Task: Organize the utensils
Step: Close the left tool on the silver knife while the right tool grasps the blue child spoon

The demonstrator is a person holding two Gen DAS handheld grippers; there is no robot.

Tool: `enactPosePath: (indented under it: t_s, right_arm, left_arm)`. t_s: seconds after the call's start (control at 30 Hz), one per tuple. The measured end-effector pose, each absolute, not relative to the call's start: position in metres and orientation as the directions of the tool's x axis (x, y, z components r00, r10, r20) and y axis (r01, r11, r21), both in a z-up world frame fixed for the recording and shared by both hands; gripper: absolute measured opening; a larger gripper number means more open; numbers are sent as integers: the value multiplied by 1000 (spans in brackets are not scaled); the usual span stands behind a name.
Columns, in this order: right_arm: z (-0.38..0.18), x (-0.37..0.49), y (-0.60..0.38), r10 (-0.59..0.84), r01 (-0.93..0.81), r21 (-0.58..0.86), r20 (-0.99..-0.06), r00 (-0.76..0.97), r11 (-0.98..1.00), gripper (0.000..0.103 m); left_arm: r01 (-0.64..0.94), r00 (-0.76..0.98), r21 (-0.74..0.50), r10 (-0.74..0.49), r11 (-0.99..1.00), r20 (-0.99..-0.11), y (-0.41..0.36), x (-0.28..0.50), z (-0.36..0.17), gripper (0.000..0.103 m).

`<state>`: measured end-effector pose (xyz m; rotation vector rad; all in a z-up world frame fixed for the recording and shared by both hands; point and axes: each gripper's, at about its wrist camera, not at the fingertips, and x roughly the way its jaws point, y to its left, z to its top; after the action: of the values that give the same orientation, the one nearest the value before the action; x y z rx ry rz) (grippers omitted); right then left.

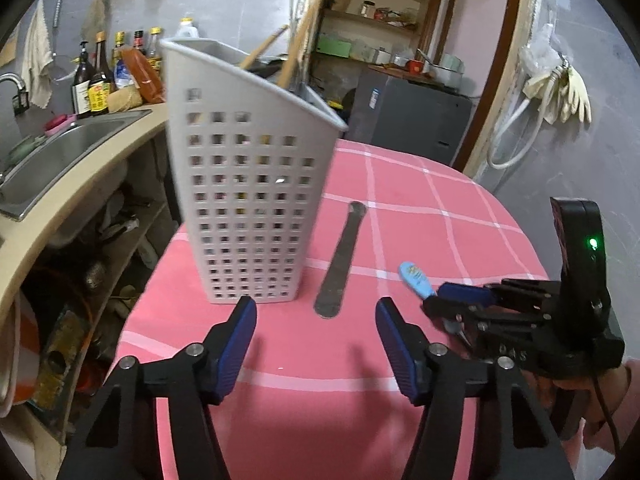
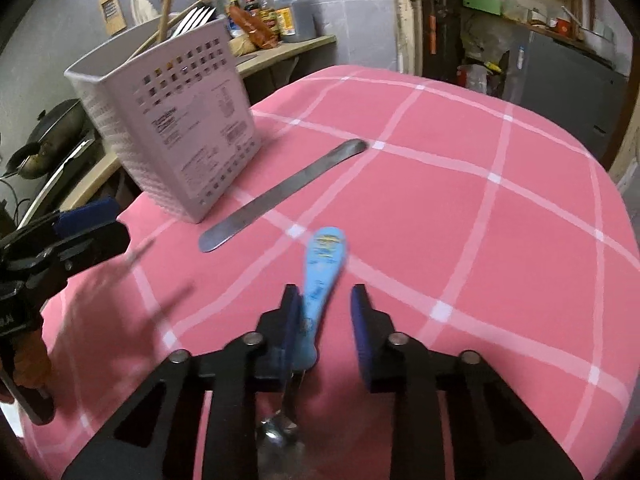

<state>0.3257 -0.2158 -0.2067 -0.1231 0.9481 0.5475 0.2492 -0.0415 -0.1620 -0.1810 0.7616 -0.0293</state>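
1. The tall grey perforated plastic utensil holder (image 1: pixel 248 184) stands on the pink tablecloth with white check lines (image 2: pixel 460 208), near the table's edge by the sink side. Wooden chopsticks (image 2: pixel 200 4) and the tines of a metal fork (image 2: pixel 196 18) already poke out of its top, so part of the sorting looks done.

2. The left gripper (image 1: pixel 316 320) hovers low over the cloth just in front of the holder. Its jaws stand wide apart with nothing between them.

3. A long flat grey metal spatula-like blade (image 1: pixel 340 260) lies loose on the cloth, just beside the holder and touching nothing else. That one is still to be put away.

4. Over to the right gripper (image 2: pixel 326 320): a spoon with a light-blue printed plastic handle (image 2: pixel 320 280) sits between its fingers, handle pointing forward, metal bowl back under the gripper body. The handle rests against the left pad, but a clear gap shows at the right pad, so the jaws are partly open and I cannot tell whether the spoon is actually gripped.

5. My read: roughly midway. The blue spoon and the flat blade remain outside the holder.
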Motion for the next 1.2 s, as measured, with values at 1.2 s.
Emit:
enactPosePath:
  t_s: [1.2]
  right_arm:
    - [-215, 395, -310, 415, -380, 241, -768, 489, 893, 16]
  left_arm:
    - [-162, 583, -16, 83, 987, -808, -113, 401, -194, 46]
